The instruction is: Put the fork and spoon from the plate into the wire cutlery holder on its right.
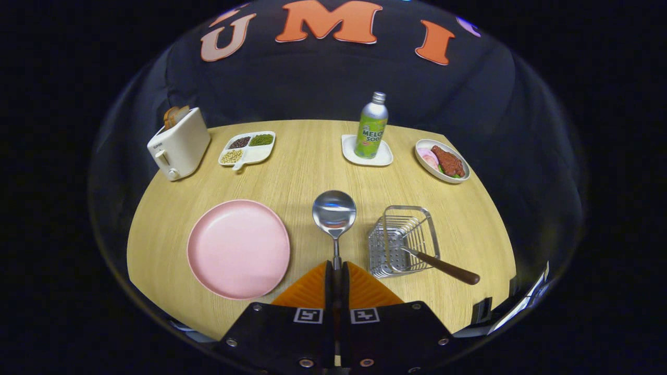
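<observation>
My gripper is shut on the handle of a metal spoon, whose round bowl sticks out ahead of the fingers above the wooden table. The pink plate lies to the left of the fingers with nothing on it. To the right stands the wire cutlery holder. A fork with a brown wooden handle rests in the holder, head down inside and handle leaning out over the near right corner.
At the back of the table stand a cream toaster with bread, a divided dish of beans, a green soda bottle on a white coaster, and an oval dish of food.
</observation>
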The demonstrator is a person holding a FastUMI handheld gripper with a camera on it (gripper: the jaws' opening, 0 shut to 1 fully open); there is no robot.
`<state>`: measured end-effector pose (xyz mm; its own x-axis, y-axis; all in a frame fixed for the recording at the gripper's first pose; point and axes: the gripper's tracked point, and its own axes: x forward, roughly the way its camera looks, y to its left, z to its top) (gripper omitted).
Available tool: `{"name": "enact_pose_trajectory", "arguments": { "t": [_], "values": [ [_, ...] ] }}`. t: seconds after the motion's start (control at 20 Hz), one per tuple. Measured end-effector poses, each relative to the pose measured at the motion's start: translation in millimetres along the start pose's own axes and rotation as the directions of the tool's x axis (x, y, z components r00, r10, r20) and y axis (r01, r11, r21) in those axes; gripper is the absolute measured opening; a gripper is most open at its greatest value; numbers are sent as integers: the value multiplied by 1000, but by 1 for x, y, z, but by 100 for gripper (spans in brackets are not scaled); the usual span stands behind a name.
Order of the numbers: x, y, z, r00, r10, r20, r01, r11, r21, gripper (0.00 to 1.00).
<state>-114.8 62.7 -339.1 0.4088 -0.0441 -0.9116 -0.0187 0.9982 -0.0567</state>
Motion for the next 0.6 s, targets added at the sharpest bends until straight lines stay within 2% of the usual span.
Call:
{"name": "enact_pose_trajectory", "arguments": {
  "t": [0.15, 0.6],
  "values": [
    [2, -39, 2, 998, -57, -17, 57, 998, -23, 5],
    [16, -75, -14, 986, -72, -147, 62, 995, -72, 5]
  ]
}}
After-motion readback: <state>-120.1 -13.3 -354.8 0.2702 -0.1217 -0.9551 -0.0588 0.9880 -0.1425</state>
